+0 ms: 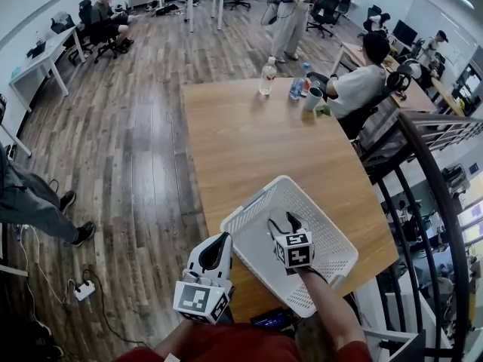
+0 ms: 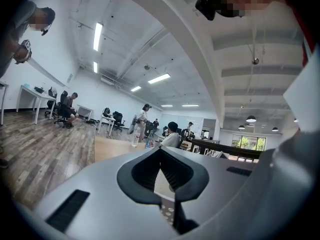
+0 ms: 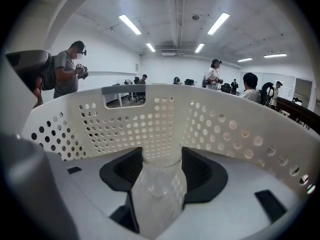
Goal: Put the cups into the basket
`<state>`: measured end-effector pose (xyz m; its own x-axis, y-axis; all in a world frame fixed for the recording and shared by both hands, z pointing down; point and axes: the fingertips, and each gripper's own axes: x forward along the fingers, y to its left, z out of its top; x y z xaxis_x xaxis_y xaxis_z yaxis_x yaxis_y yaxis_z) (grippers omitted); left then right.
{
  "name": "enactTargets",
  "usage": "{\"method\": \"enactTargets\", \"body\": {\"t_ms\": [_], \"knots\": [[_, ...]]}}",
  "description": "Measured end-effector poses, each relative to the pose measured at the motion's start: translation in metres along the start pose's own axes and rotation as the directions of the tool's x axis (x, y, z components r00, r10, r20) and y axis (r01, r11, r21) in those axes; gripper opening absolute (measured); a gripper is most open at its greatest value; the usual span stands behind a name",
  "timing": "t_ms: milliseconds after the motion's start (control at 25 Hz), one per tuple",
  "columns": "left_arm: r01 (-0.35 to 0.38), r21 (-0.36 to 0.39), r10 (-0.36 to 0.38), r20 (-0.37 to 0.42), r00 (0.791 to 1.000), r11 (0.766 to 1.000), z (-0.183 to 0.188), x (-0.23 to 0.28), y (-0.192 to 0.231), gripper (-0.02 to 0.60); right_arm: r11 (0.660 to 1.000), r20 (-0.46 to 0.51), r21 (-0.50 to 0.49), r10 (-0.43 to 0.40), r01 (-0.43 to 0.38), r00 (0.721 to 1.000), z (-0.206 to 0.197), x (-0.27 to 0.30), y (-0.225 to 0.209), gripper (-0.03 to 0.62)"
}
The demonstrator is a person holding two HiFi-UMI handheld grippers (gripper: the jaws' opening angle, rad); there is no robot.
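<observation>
White perforated basket (image 1: 253, 202) sits at the near right corner of the wooden table (image 1: 249, 134).

Head view: right gripper (image 1: 285, 225) is down inside the basket. I can't make out its load from here. Left gripper (image 1: 225, 240) hangs just beside the basket's near left corner. At the far end of the table, well apart from me, are two bottles (image 1: 267, 76) and a pale cup (image 1: 313, 98) by a seated person. I can't tell whether that cup belongs to this job.

Left gripper view: left gripper (image 2: 161, 151) has its tips meeting and nothing between them. Table and a sliver of basket show through the hollow behind the tips.

Right gripper view: right gripper (image 3: 160, 156) is pinching a translucent plastic cup (image 3: 157, 194). Its jaws are spread about the cup's width, one pad on each side wall. The cup points at the far basket wall (image 3: 225, 129) and is fully inside the rim.

Handling, my read:
- The cup looks thin-walled, so very light, slick and easy to crush.
- A light squeeze on the side wall is enough. Nearer the rim should be stiffer.
- It will likely roll or bounce if dropped, so I'd let go low over the basket floor.
</observation>
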<state>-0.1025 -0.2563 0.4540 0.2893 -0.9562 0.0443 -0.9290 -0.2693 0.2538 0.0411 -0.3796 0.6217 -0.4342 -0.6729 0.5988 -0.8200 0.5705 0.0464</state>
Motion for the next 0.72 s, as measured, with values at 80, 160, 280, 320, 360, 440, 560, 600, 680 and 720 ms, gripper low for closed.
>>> {"method": "enactTargets", "body": {"t_ms": [80,160,280,320,360,440,560,600,680,720], "knots": [[0.004,0.001,-0.004,0.000,1.000,1.000,0.000,0.002,-0.002,0.006,1.000,-0.006,-0.002,-0.001,0.001,1.000,-0.002,-0.002,-0.002,0.252],[0.005,0.002,-0.005,-0.001,1.000,1.000,0.000,0.003,-0.003,0.006,1.000,-0.011,-0.005,-0.001,0.000,1.000,-0.004,-0.003,-0.003,0.252],[0.007,0.003,-0.007,-0.004,1.000,1.000,0.000,0.003,-0.003,0.006,1.000,-0.021,-0.016,-0.003,0.003,1.000,-0.005,-0.006,-0.002,0.252],[0.008,0.002,-0.008,-0.005,1.000,1.000,0.000,0.003,-0.003,0.006,1.000,-0.022,-0.030,-0.004,0.004,1.000,-0.006,-0.006,0.000,0.252],[0.008,0.001,-0.008,-0.006,1.000,1.000,-0.001,0.003,-0.004,0.006,0.999,-0.022,-0.049,-0.006,0.005,1.000,-0.006,-0.007,0.002,0.252],[0.010,0.000,-0.010,-0.008,1.000,1.000,-0.002,0.002,-0.005,0.006,0.996,-0.020,-0.084,-0.009,0.007,1.000,-0.007,-0.008,0.007,0.252],[0.014,-0.002,-0.014,-0.006,1.000,1.000,-0.002,0.001,-0.006,0.006,0.996,-0.028,-0.092,-0.014,0.012,0.999,-0.009,-0.009,0.008,0.252],[0.015,-0.002,-0.015,-0.005,1.000,1.000,-0.002,0.001,-0.005,0.006,0.996,-0.031,-0.090,-0.015,0.013,0.999,-0.009,-0.009,0.008,0.252],[0.018,-0.003,-0.018,-0.003,1.000,1.000,-0.001,0.002,-0.006,0.006,0.996,-0.033,-0.090,-0.017,0.014,0.999,-0.009,-0.009,0.007,0.252],[0.019,-0.003,-0.019,-0.003,1.000,1.000,-0.001,0.002,-0.007,0.006,0.996,-0.034,-0.093,-0.016,0.013,0.999,-0.009,-0.009,0.007,0.252]]}}
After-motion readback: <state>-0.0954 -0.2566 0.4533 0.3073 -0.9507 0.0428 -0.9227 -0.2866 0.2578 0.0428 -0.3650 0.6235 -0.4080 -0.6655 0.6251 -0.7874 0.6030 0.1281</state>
